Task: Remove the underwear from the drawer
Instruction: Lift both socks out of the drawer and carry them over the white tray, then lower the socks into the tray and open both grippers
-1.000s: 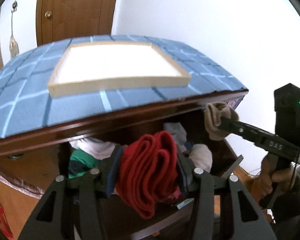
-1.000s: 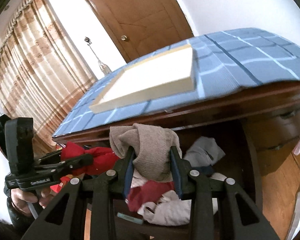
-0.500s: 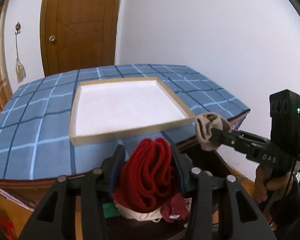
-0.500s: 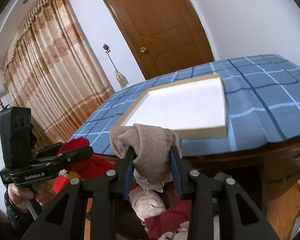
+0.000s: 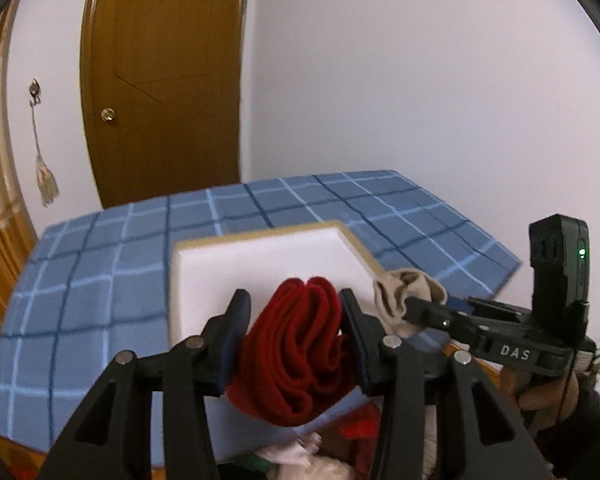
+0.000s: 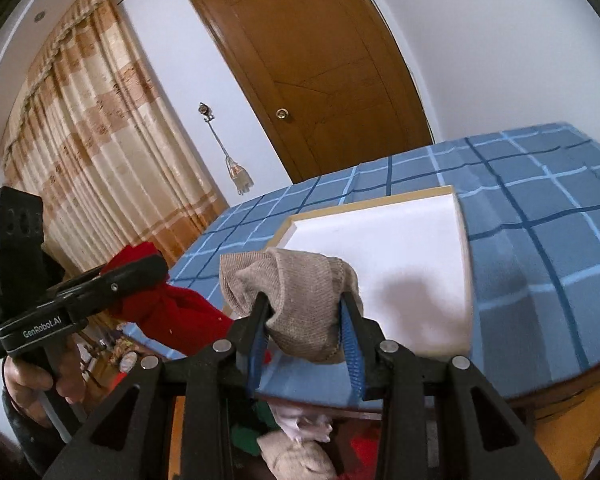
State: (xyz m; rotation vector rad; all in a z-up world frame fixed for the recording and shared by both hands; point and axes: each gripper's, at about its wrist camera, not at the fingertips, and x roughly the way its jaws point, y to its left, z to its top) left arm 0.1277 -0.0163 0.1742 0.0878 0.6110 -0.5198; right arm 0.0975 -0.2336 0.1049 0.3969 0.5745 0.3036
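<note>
Blue checked cloth point(image 6: 548, 240) covered the tabletop ahead of me, with a shallow white tray point(image 6: 380, 248) sitting on it and a brown door point(image 6: 320, 80) behind. My left gripper point(image 5: 296, 320) was clamped on a bunched red garment point(image 5: 300, 352), jaws partly open but pressed into the folds on both sides; they'd just closed in a touch tighter on it. My right gripper point(image 6: 304, 316) was pinched narrow on a beige knit piece point(image 6: 296, 296), which bulged out over the tips. Both bundles were up above the table edge, near the front of the tray, while the drawer point(image 6: 300, 440) sat below with more clothes in it. My take on doing this bit well: carry both pieces forward until they're properly over the white part, not the rim, before letting go. The red one hung low under my jaws, so I figured it needed extra height to clear the tray's front wall. Open fully and pull straight back so the knit doesn't snag.
</note>
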